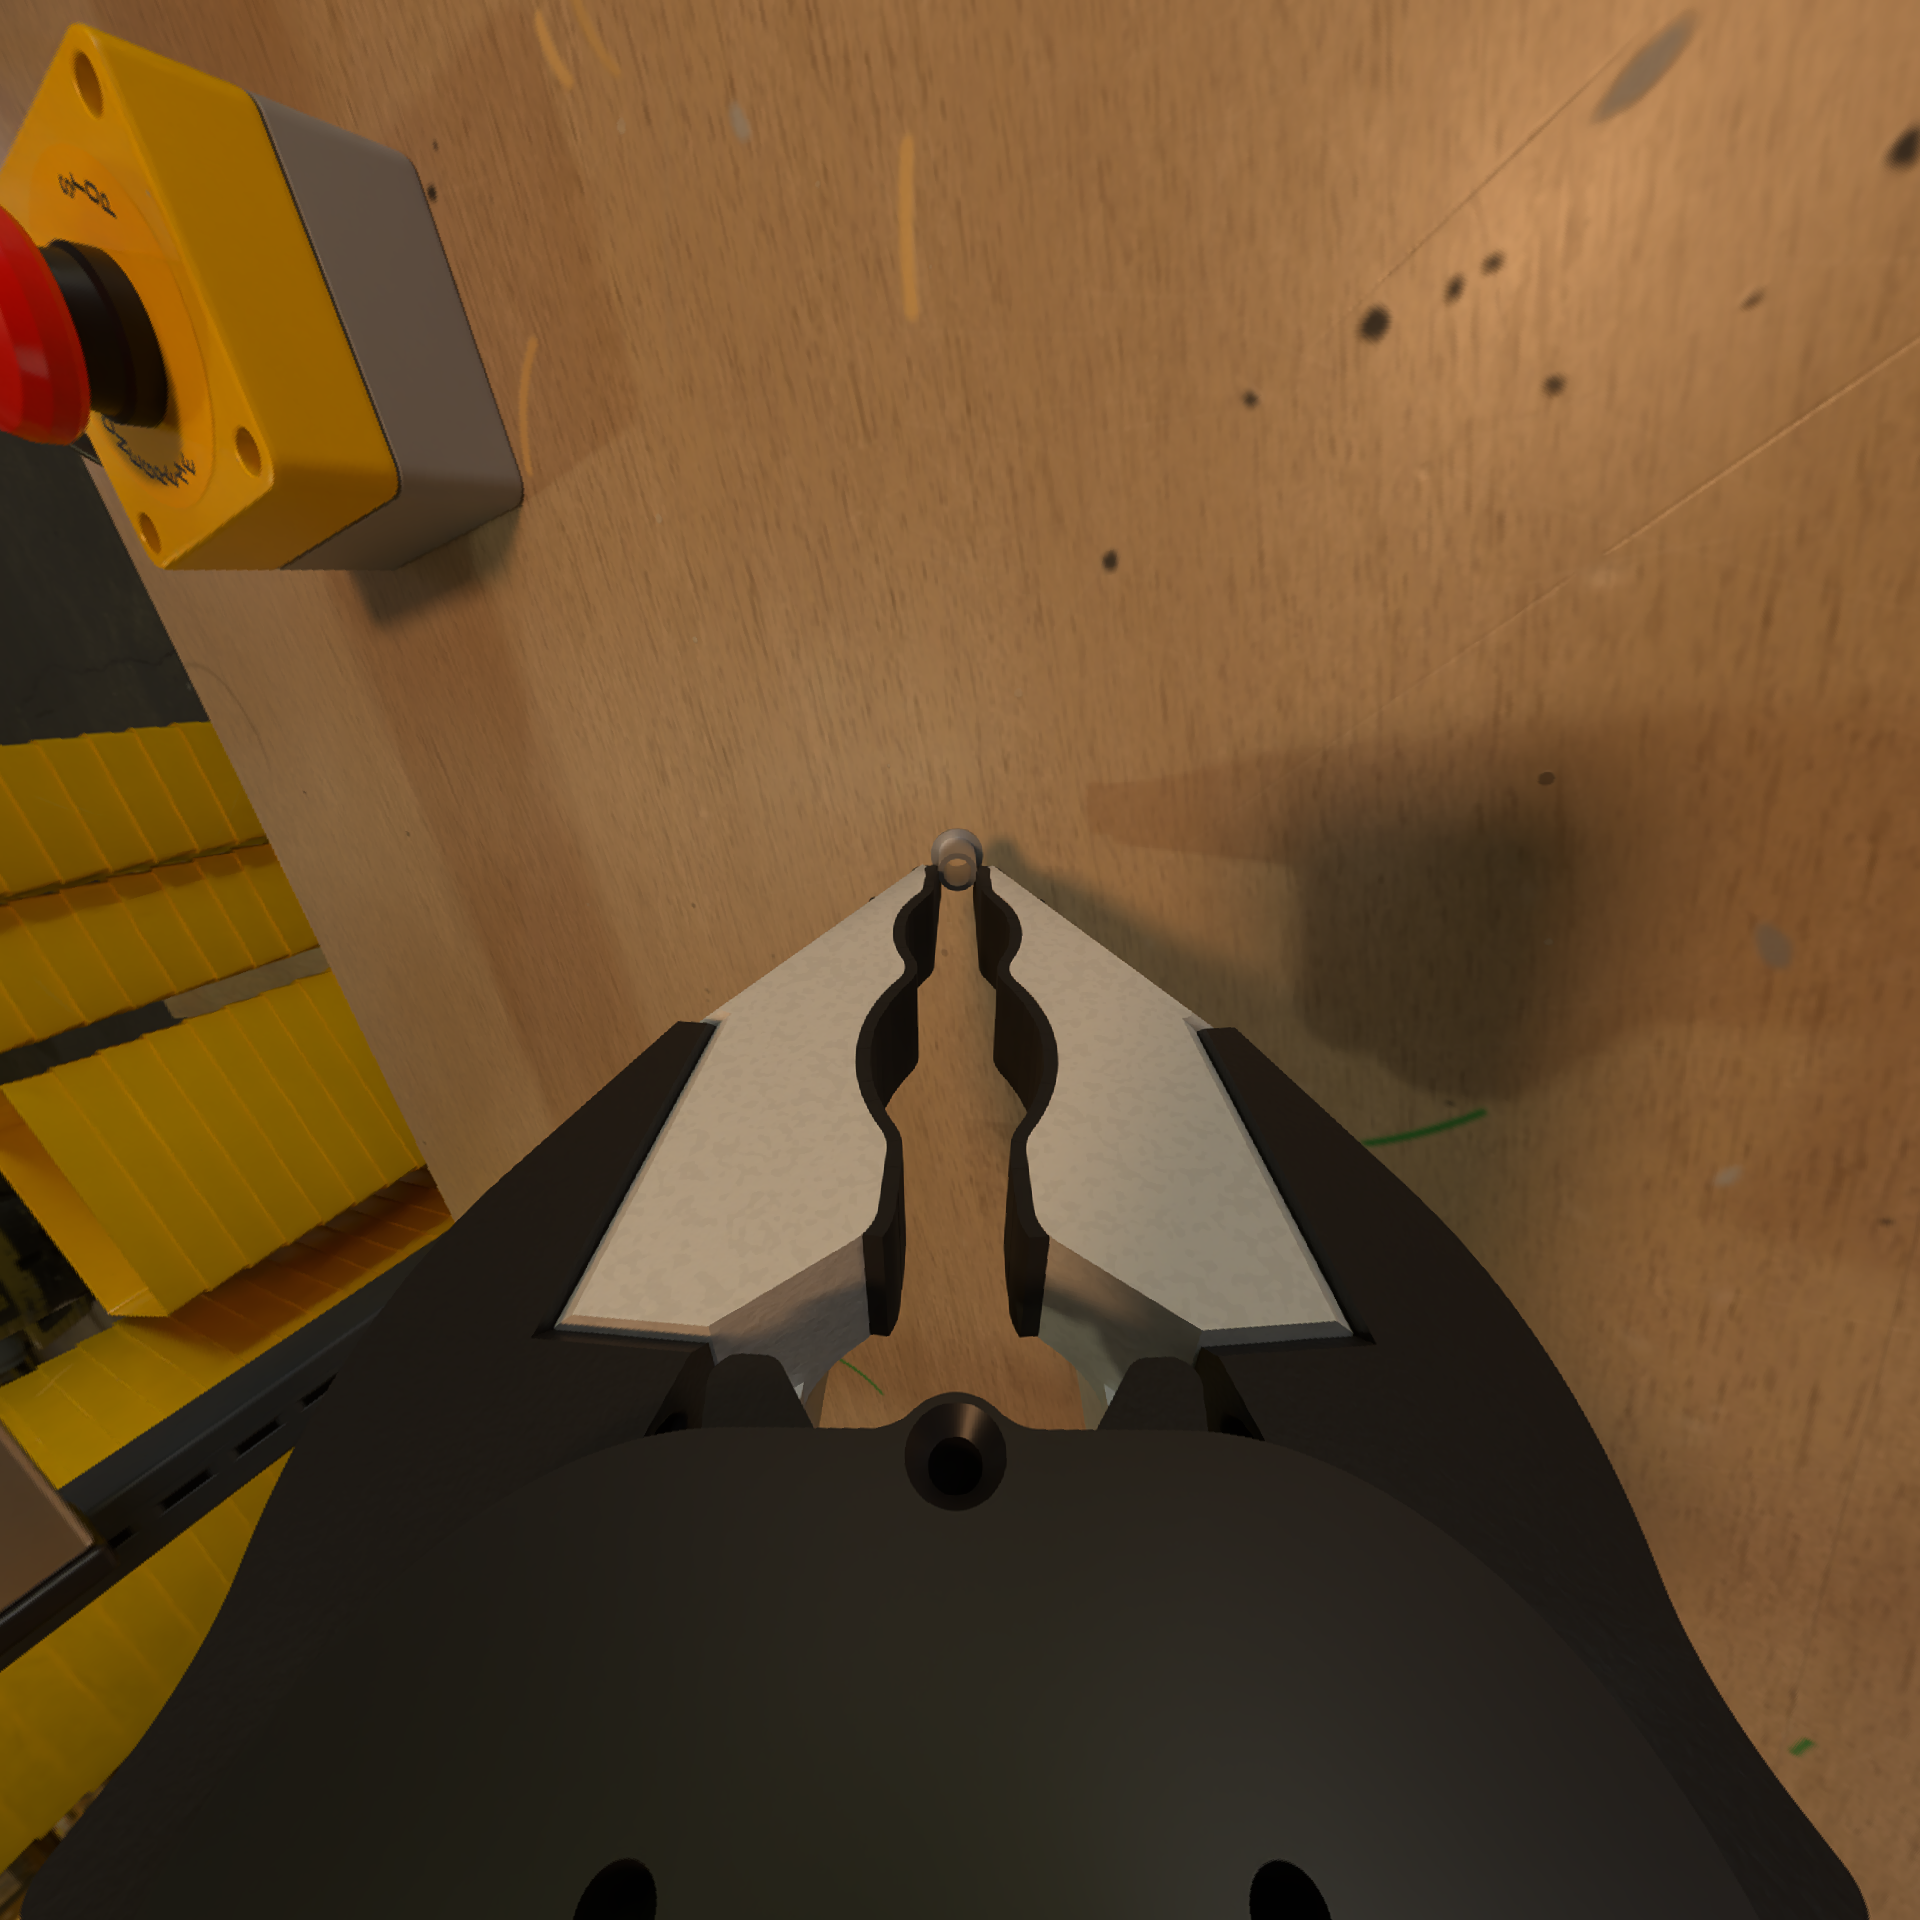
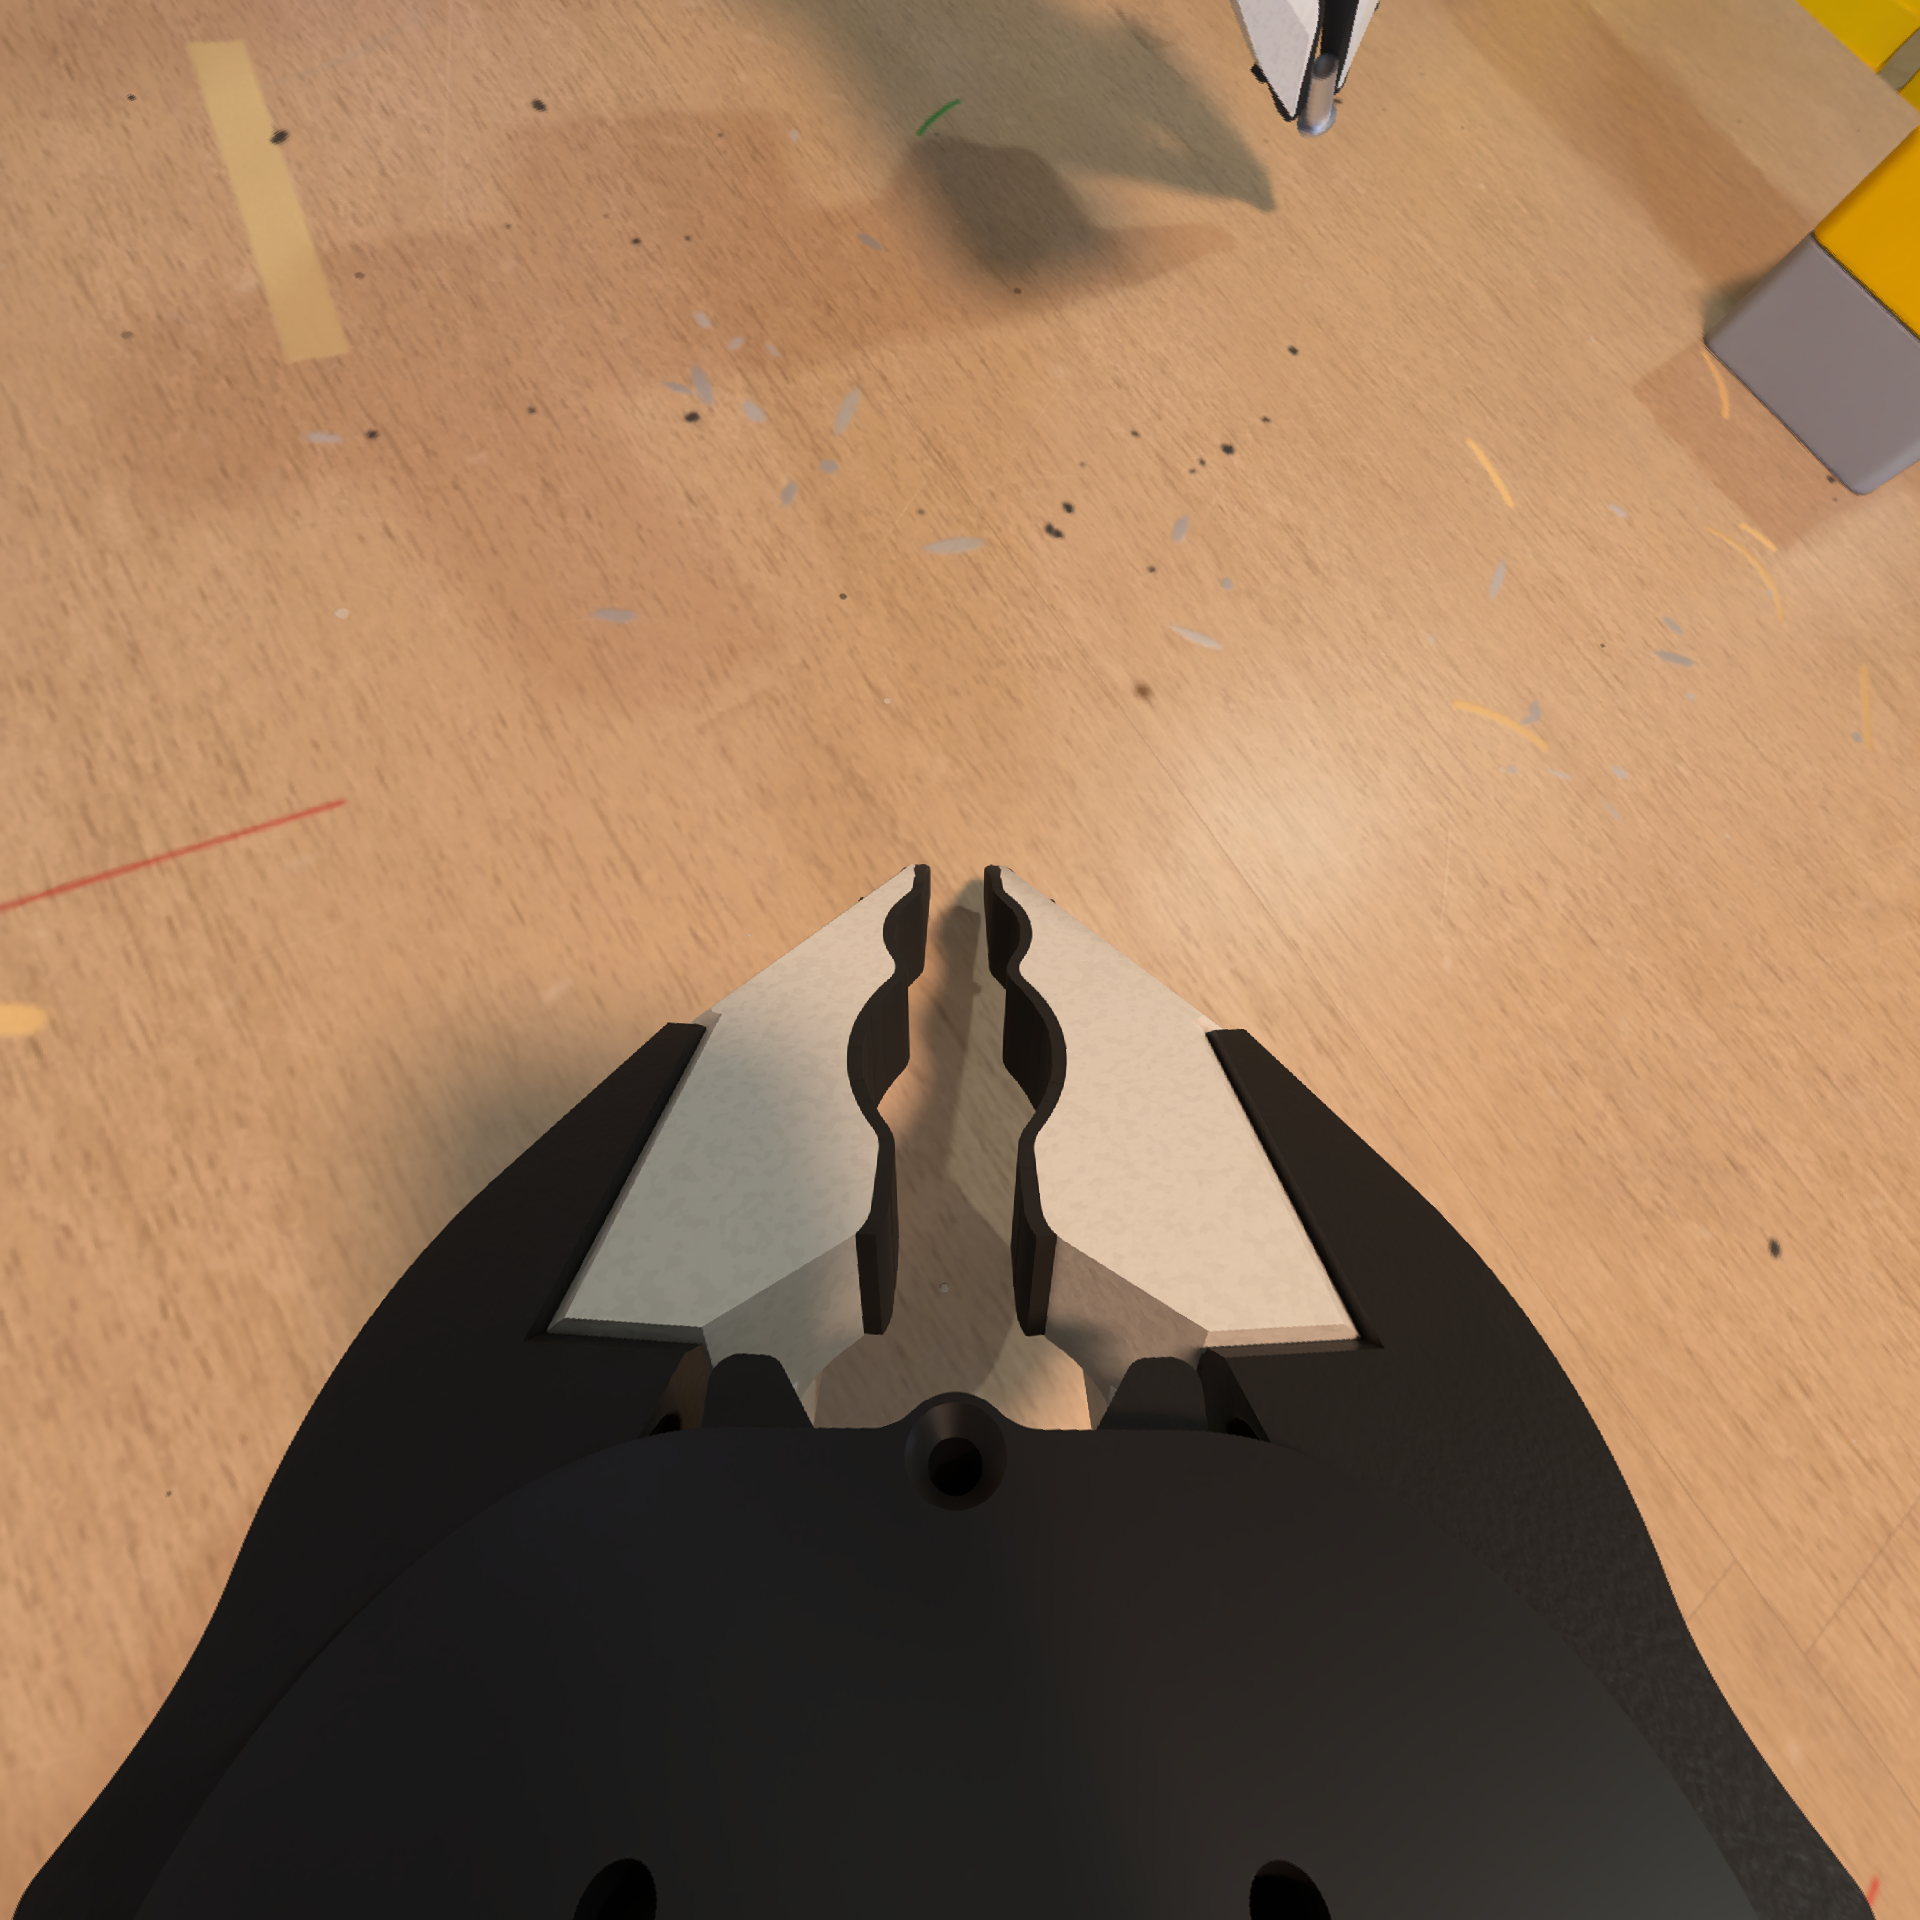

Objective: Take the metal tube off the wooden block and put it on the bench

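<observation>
My left gripper (image 1: 956, 879) is shut on the small metal tube (image 1: 956, 856). I see the tube end-on at the fingertips, pointing down at the wooden bench (image 1: 1143, 416). In the right wrist view the left gripper (image 2: 1311, 96) shows at the top edge, and the tube (image 2: 1315, 112) sticks out below its tips, just above the bench (image 2: 727, 675). My right gripper (image 2: 956, 879) hangs over bare bench with its jaws nearly together and nothing between them. The wooden block is not in view.
A yellow and grey box (image 1: 260, 312) with a red push button (image 1: 36, 332) stands on the bench at the upper left; it also shows in the right wrist view (image 2: 1839, 374). Yellow ribbed bins (image 1: 177, 997) lie beyond the bench's left edge.
</observation>
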Motion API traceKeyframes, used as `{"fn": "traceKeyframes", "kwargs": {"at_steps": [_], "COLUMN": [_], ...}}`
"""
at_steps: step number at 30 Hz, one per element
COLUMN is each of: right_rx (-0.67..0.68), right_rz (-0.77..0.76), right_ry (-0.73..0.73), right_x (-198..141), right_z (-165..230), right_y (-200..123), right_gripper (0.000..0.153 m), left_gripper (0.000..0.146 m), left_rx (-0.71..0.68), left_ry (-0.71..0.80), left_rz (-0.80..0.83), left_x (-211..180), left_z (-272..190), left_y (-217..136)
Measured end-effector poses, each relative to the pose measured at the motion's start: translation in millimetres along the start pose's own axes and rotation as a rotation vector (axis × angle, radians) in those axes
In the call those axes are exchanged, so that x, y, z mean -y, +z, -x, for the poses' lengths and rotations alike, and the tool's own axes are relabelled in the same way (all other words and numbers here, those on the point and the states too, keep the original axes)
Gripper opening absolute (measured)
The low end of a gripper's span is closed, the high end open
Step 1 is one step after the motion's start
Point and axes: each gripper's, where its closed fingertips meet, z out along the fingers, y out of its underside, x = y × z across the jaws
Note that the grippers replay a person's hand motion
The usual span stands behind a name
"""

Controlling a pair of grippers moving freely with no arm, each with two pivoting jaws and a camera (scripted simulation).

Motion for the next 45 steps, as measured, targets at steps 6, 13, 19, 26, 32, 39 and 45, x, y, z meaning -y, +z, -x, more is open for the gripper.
{"fn": "traceKeyframes", "kwargs": {"at_steps": [6,13,19,26,32,39,45], "right_rx": [0.002,0.007,0.006,0.014,0.018,0.021,0.024], "right_rz": [0.0,0.001,-0.001,0.0,-0.001,0.0,-0.001], "right_ry": [0.0,0.004,-0.004,0.003,0.001,0.004,0.002], "right_x": [0.0,0.0,0.1,0.0,0.1,0.0,0.0], "right_z": [0.2,0.3,1.0,1.0,1.7,1.7,2.3], "right_y": [0.0,0.2,0.1,0.3,0.3,0.3,0.1], "right_gripper": [0.01,0.01,0.01,0.01,0.01,0.01,0.01], "left_gripper": [0.006,0.006,0.006,0.006,0.006,0.006,0.006], "left_rx": [-0.072,-0.305,-0.378,-0.423,-0.476,-0.491,-0.494], "left_ry": [0.003,-0.039,-0.09,-0.1,-0.149,-0.12,-0.13], "left_rz": [-0.03,-0.054,-0.006,0.005,-0.002,0.033,0.026], "left_x": [7.1,12.4,7.1,2.8,4.5,2.2,2.8], "left_z": [-5.6,-8.0,2.8,4.0,8.5,4.5,3.4], "left_y": [1.1,-6.0,-3.0,-3.6,-4.3,1.7,5.2]}}
